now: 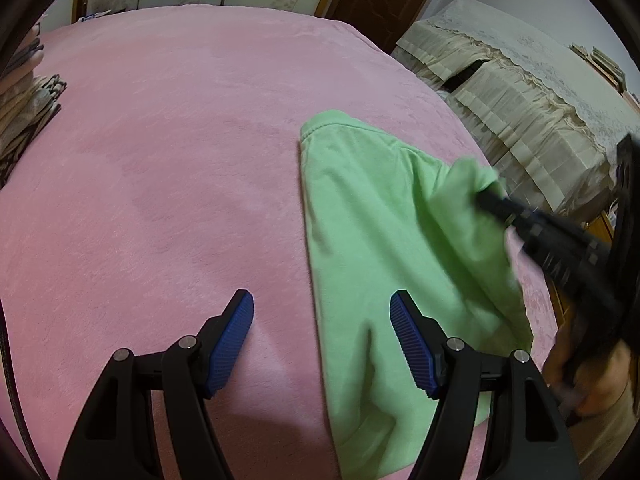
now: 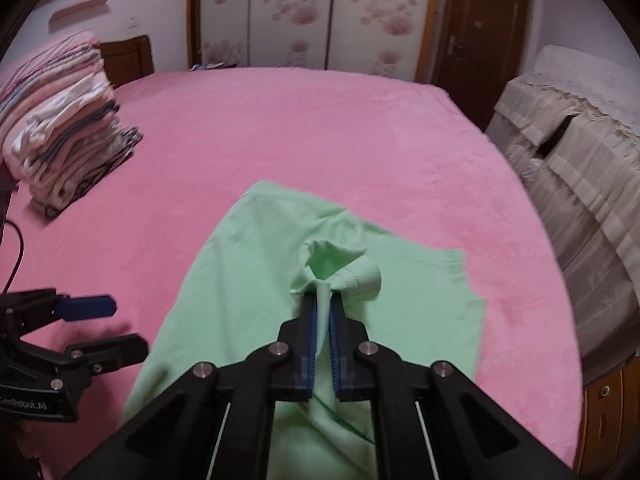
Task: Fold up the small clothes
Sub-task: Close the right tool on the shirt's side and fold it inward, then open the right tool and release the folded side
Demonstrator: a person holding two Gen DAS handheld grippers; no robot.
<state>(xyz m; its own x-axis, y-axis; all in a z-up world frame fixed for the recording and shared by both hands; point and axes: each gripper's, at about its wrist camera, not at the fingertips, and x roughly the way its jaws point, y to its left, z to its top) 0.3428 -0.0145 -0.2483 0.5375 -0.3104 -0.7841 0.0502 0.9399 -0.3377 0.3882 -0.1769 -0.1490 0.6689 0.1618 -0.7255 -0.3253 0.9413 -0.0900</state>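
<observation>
Green shirt (image 2: 248, 280) on pink bedspread (image 2: 280, 140), sleeve pinched in right hand-held gripper (image 2: 323, 300); left hand-held gripper (image 1: 322, 340) spread; folded pile (image 2: 60, 120) well apart.

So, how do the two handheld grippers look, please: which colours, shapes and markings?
Both are alike. The left gripper and right gripper have black angular linkage arms with triangular cut-outs and silver pivot pins. Their fingers carry ribbed blue pads. The left gripper's body shows white lettering, too blurred to read fully. A thin black cable hangs nearby.

Both wrist views close above pink bed (image 1: 160, 160), angled down toward wardrobe (image 2: 300, 12); share green garment (image 2: 240, 280).
</observation>
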